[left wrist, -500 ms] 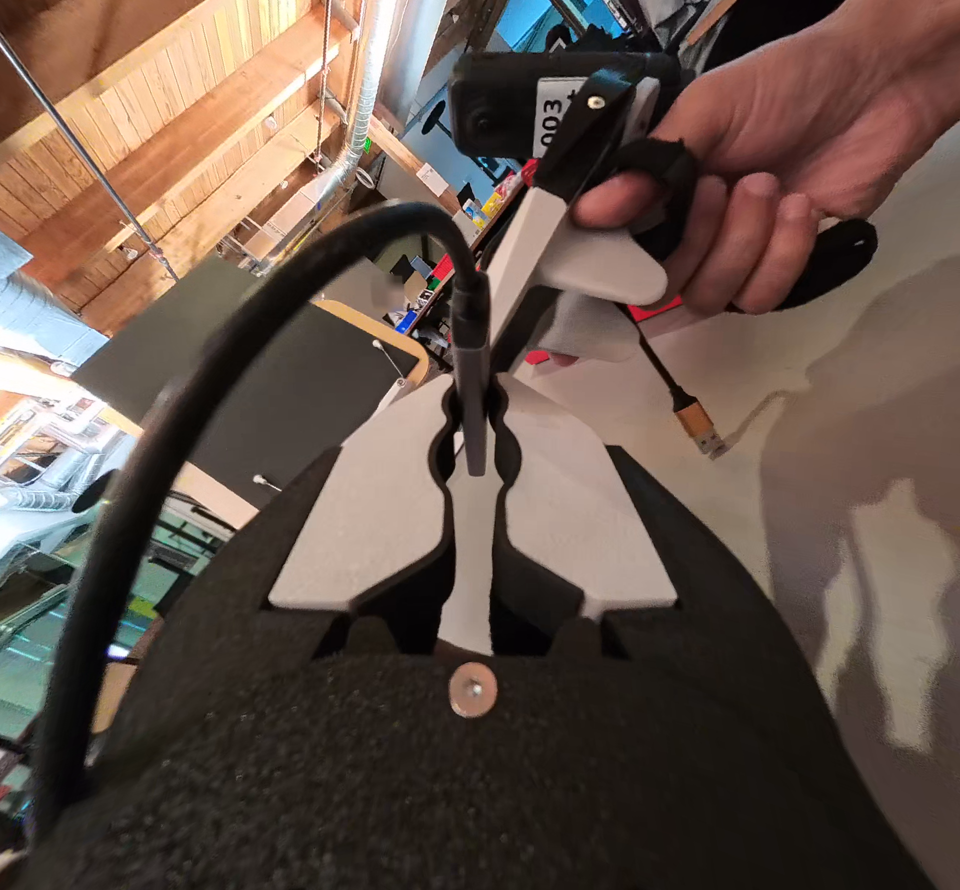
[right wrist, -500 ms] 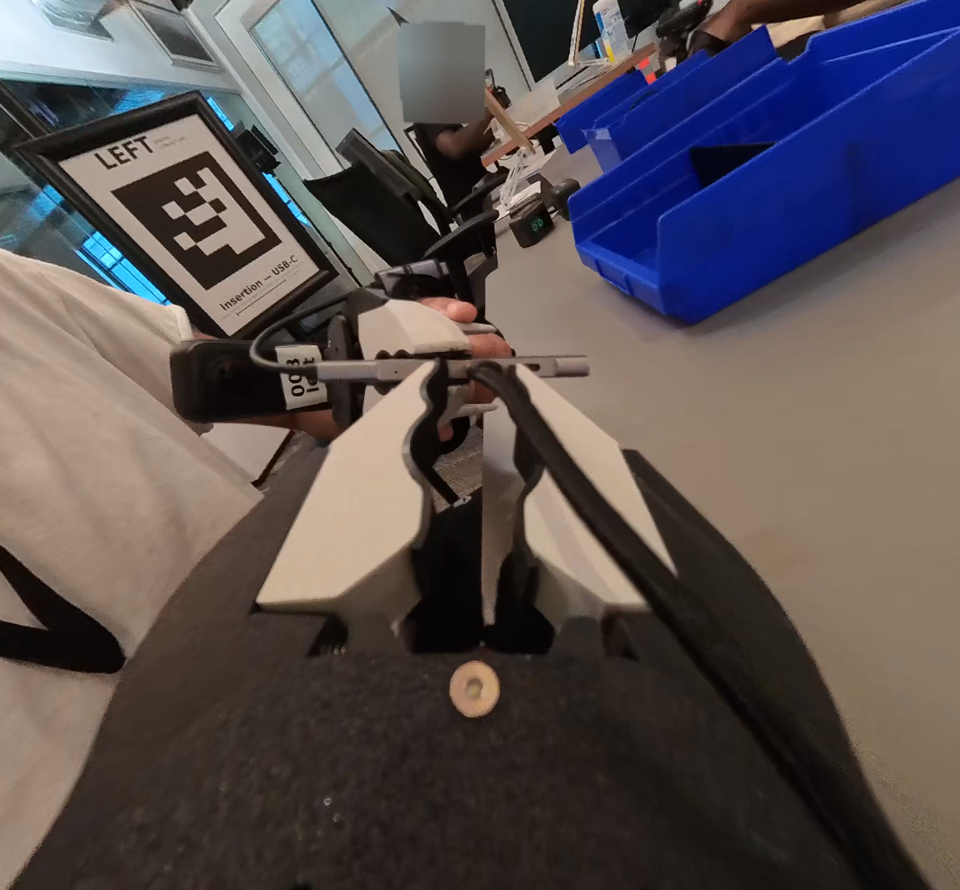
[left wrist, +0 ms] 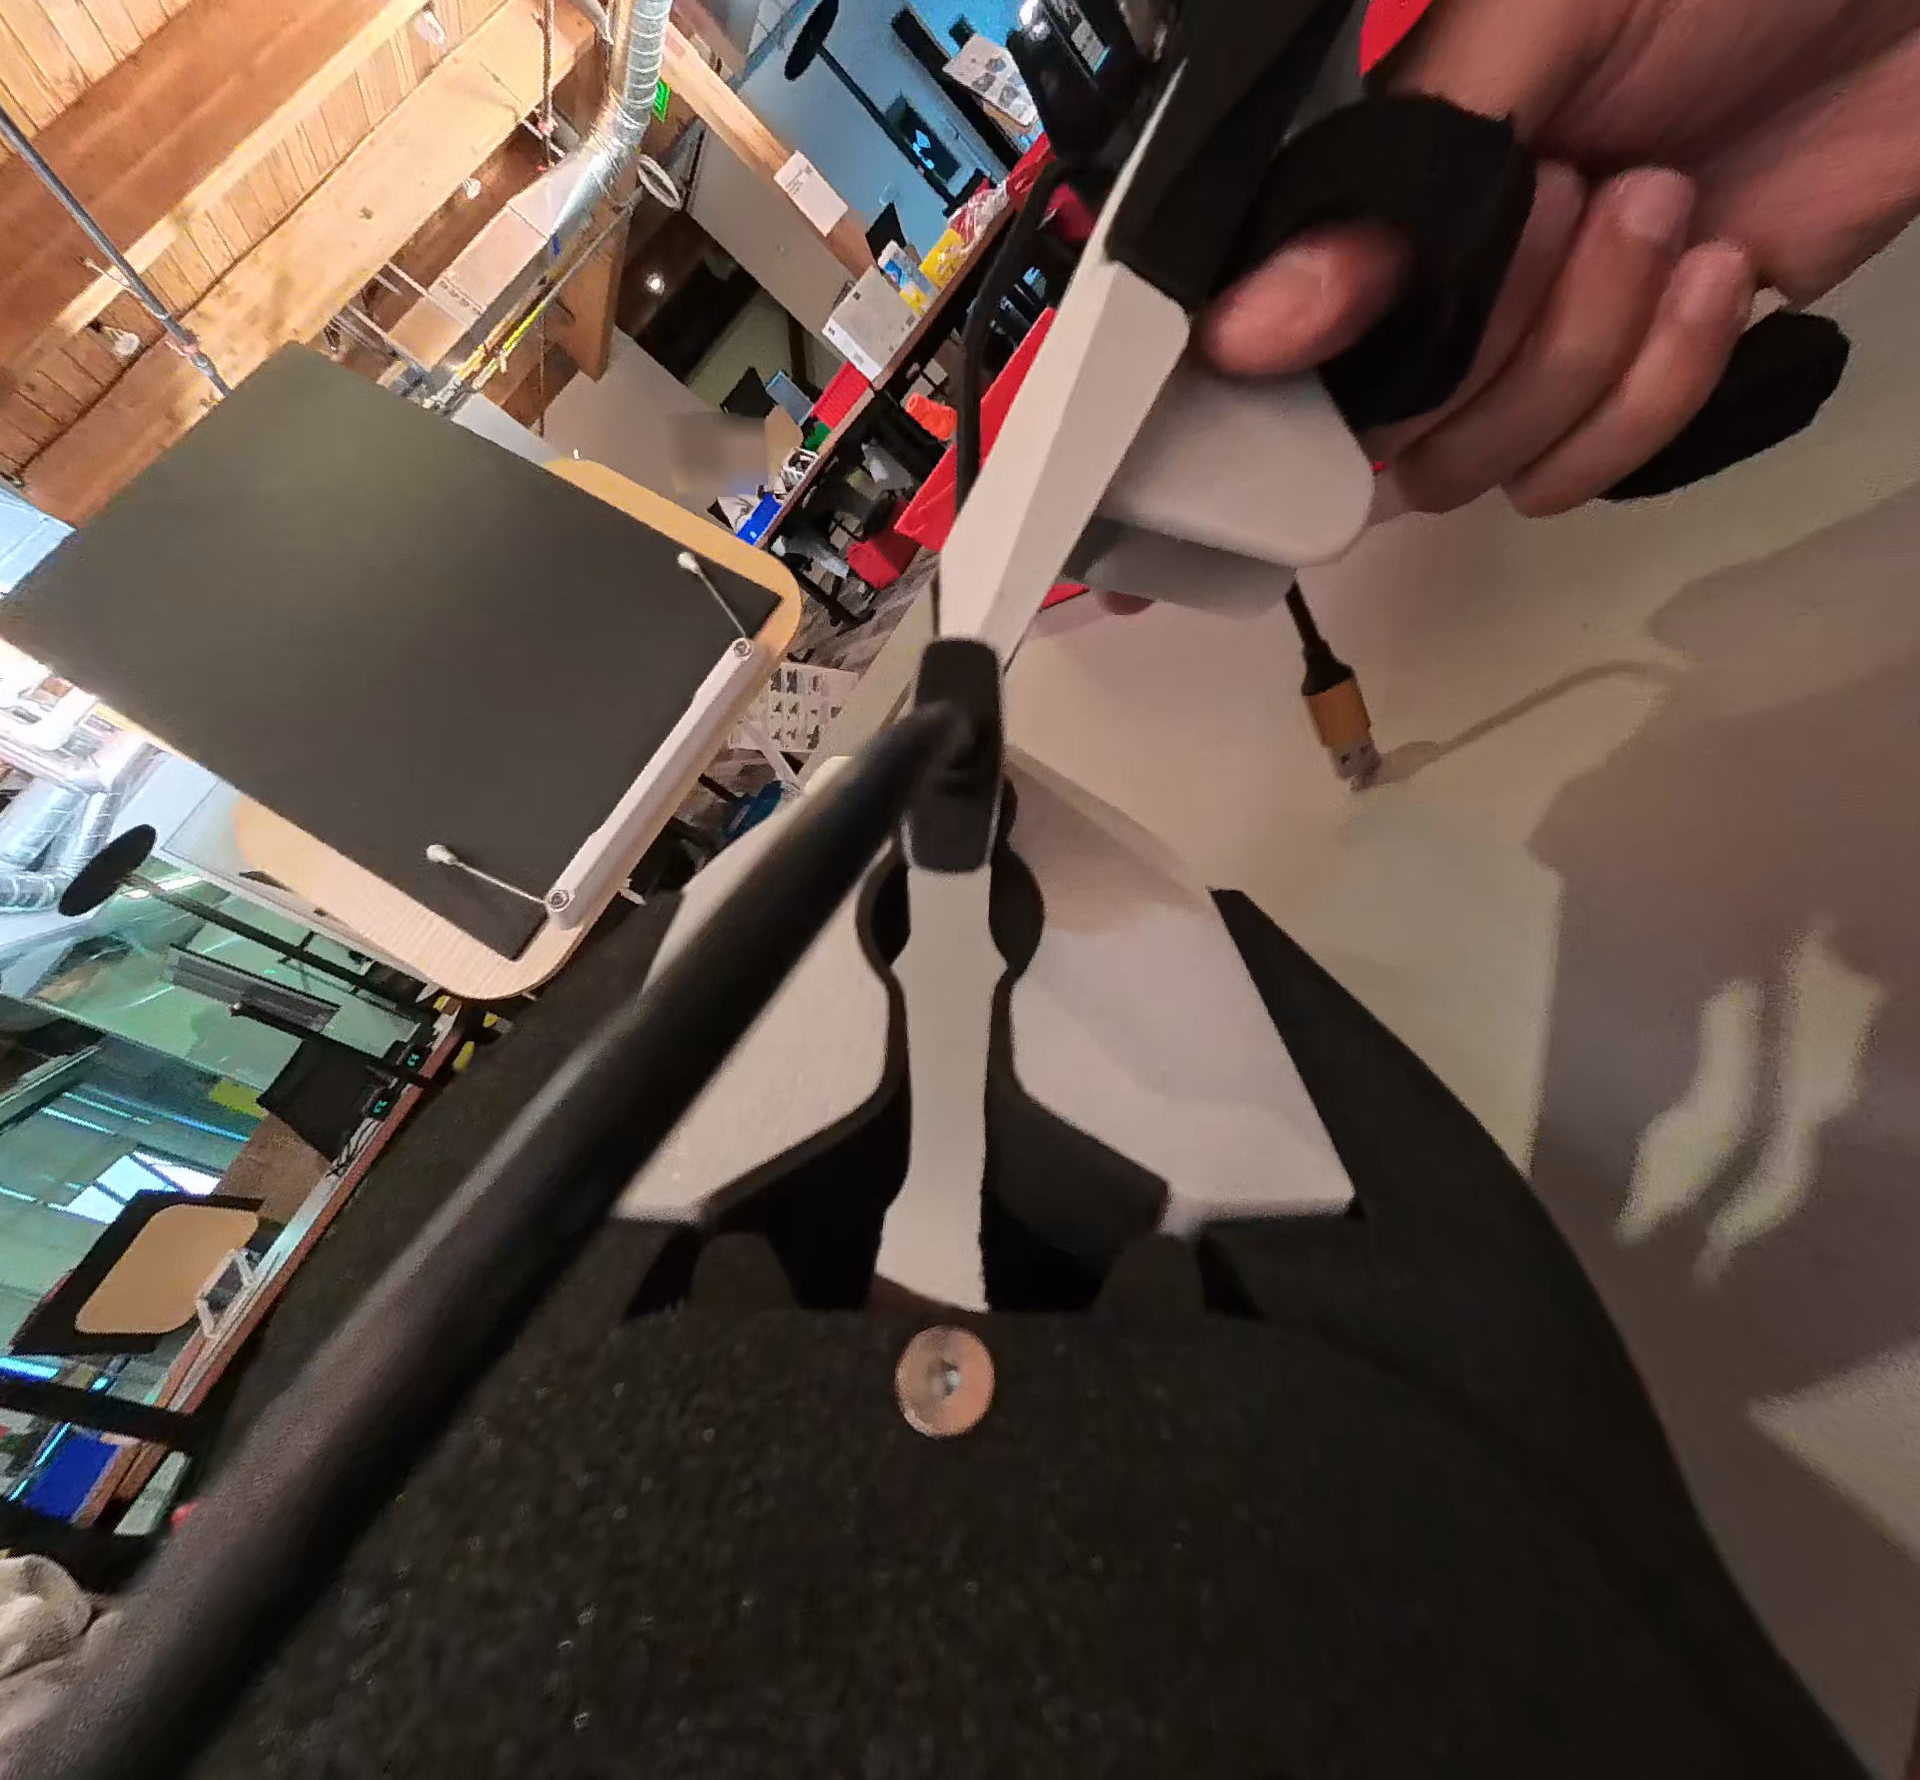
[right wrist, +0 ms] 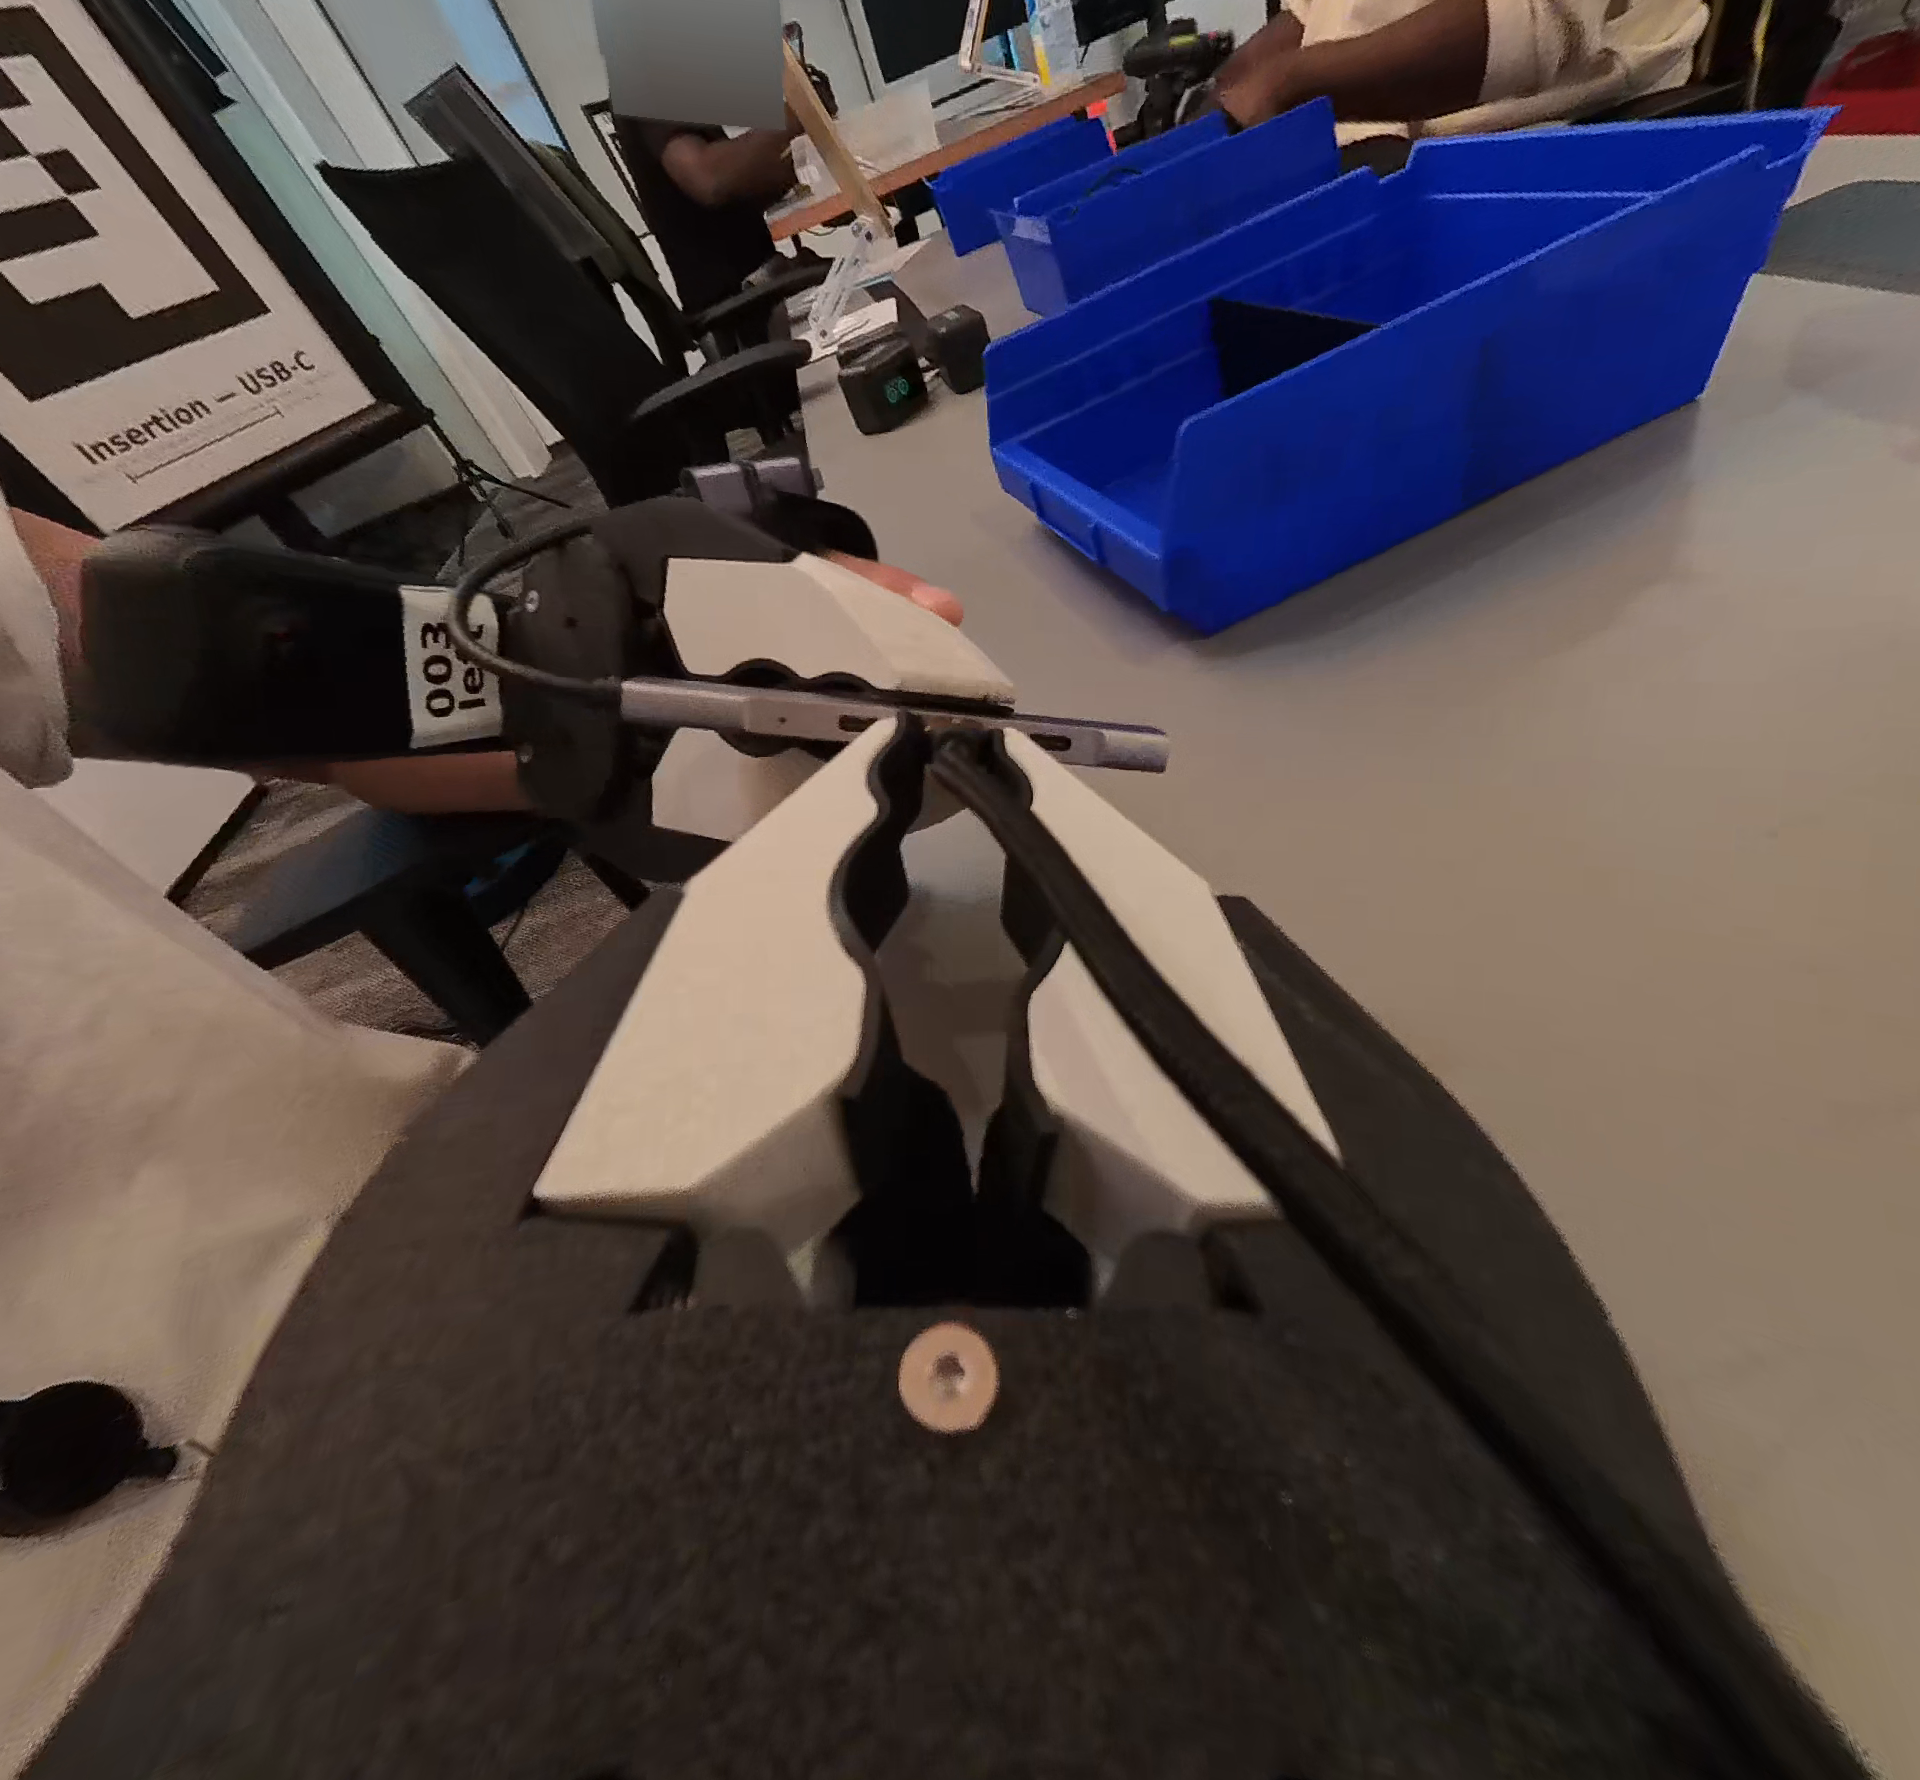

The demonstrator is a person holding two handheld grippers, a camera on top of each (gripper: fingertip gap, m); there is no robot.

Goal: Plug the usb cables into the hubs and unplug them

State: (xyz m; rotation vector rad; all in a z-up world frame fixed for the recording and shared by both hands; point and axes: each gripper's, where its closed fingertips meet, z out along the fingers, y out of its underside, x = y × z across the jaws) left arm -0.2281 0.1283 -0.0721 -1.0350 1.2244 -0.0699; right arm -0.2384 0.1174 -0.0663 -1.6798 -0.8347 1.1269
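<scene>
Grey and slim, the USB hub (right wrist: 894, 724) lies level between the fingers of the left gripper (right wrist: 883, 691), which are clamped on it from above and below; its far end pokes out to the right over the grey table (right wrist: 1455, 899), and a thin black lead runs from its left end back past the gripper body. In the left wrist view the same hub (left wrist: 951, 774) shows end-on as a dark narrow block pinched at the fingertips of the left gripper (left wrist: 951, 837).

The right gripper (right wrist: 940, 764) comes at the hub from the near side, its pale fingers closed on the plug of a thick black cable (right wrist: 1195, 1034) that trails back over its right finger. The plug sits right at the hub's side; whether it is seated in a port I cannot tell. In the left wrist view the right gripper (left wrist: 987, 608) reaches down from the upper right, held by a hand (left wrist: 1662, 172), with its tip at the hub.

An orange-sleeved USB plug (left wrist: 1340, 733) lies loose on the table (left wrist: 1455, 899) to the right. Farther off stand blue bins (right wrist: 1403, 400) and, at far left, a framed marker board (right wrist: 125, 224).
</scene>
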